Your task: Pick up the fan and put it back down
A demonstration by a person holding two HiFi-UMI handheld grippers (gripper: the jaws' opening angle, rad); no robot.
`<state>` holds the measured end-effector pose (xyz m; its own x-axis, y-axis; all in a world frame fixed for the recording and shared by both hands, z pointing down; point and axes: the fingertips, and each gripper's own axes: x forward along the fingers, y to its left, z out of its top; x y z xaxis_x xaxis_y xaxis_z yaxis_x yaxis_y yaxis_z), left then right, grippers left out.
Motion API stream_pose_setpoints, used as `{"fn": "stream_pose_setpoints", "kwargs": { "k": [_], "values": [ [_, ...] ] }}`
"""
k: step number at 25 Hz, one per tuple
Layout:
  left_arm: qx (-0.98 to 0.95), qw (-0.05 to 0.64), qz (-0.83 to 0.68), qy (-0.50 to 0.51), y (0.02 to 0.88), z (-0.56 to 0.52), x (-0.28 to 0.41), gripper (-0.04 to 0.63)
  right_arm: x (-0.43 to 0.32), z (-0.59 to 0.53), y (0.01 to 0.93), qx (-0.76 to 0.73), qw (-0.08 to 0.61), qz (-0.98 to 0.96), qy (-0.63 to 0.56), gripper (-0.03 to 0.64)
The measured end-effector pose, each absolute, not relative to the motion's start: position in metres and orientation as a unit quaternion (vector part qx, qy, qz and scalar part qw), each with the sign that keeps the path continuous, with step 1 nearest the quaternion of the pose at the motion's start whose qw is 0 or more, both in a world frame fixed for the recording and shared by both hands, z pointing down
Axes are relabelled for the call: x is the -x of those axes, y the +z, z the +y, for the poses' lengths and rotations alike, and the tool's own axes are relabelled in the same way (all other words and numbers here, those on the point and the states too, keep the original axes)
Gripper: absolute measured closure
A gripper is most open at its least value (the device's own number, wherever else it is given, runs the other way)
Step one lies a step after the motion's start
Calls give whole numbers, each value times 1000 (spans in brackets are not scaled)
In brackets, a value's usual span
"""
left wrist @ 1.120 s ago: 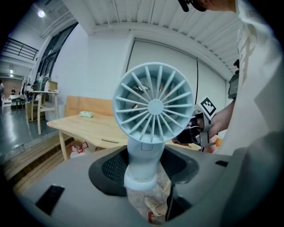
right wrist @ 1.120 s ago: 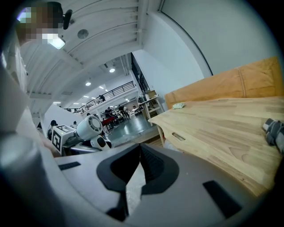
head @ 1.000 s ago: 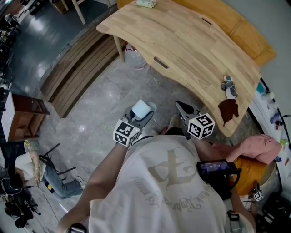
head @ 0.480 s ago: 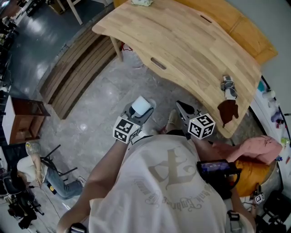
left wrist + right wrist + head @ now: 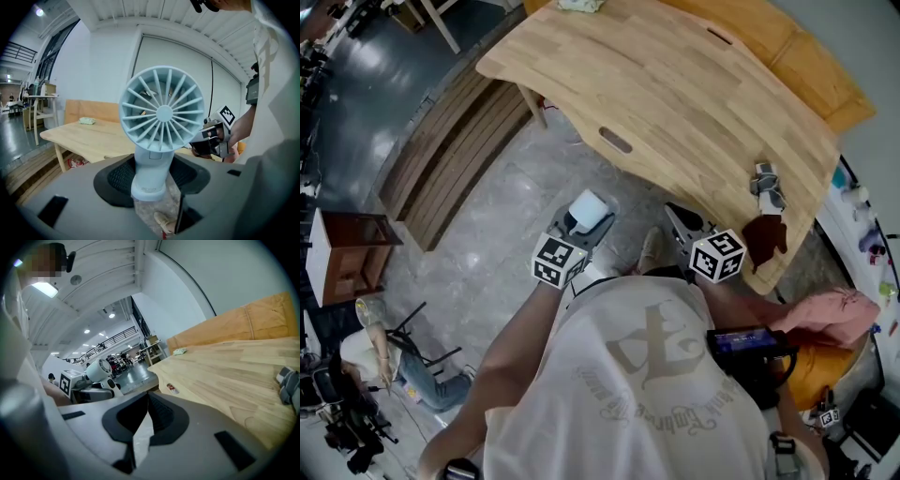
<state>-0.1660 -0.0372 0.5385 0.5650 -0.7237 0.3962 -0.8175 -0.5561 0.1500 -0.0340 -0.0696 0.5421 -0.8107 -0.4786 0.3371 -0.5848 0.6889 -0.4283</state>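
Wooden surface (image 5: 675,84): pale, long and curved, filling the upper part of the head view; mostly bare, with nothing of the task standing on it.
Floor (image 5: 487,225): grey stone, showing beneath both tools.
Shirt (image 5: 628,394): white, on the person holding the tools, who stands at the near edge of the surface.
Left gripper (image 5: 577,232): held out over the floor, short of the surface edge; its fingers (image 5: 119,176) are clenched on the fan's handle from both sides.
Right gripper (image 5: 682,223): held out beside the left one, apart from it; its fingers (image 5: 161,416) are pressed together with nothing between them.
Fan (image 5: 161,110): pale blue, hand-sized, upright in the left gripper's grasp, round grille on top and handle pointing down; it hangs in the air above the floor, near the surface but not touching it.
Bundle (image 5: 766,183): small, grey, lying on the surface near its right end, well apart from the fan.
Dark patch (image 5: 766,234): brown, at the surface edge just below the bundle; what it is I cannot tell.
Done so far: the lift looks complete, since the fan rests on nothing but the fingers.
Left to do: lowering it onto a support and letting go; judging by the gap to the surface, that has not begun.
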Motion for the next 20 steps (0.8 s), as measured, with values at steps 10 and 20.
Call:
{"fn": "stream_pose_setpoints", "kwargs": {
  "k": [10,20],
  "values": [
    [-871,173,-434,148,548,-92,140,359,7,-112,551,-297,104,-907,280,602],
    [-868,190,-428,166,569,-144,115,359,-18,-155,566,-300,106,-899,300,601]
  ]
}}
